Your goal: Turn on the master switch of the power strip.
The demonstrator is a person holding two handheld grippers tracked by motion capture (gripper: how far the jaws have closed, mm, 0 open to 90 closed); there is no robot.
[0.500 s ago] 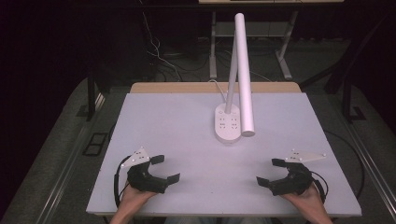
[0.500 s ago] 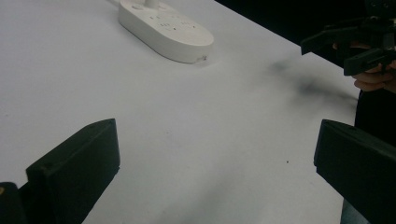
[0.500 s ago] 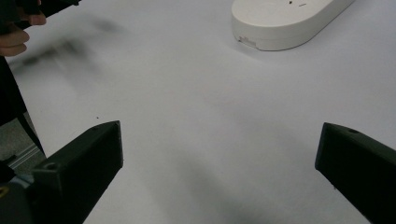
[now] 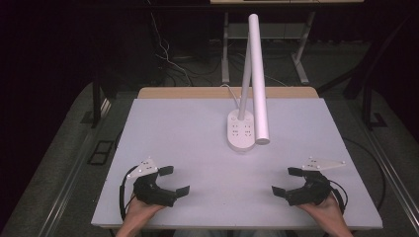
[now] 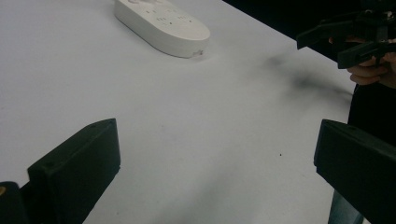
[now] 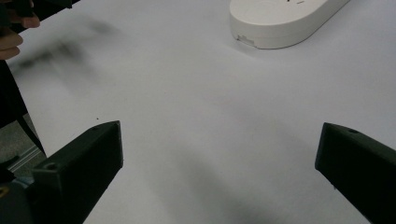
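Observation:
A white desk lamp stands at the table's middle back, its oval base (image 4: 241, 131) carrying small buttons and its long tube head (image 4: 259, 79) slanting down over the base. The same base appears at the top of the left gripper view (image 5: 161, 24) and the right gripper view (image 6: 285, 18). My left gripper (image 4: 174, 180) rests near the front left edge, open and holding nothing. My right gripper (image 4: 287, 180) rests near the front right edge, also open and holding nothing. Both point inward toward the table's centre.
The white table (image 4: 197, 143) has a wooden strip along its back edge. A cord (image 4: 228, 89) runs from the lamp off the back. Cables lie on the dark floor behind, among metal desk legs (image 4: 225, 49).

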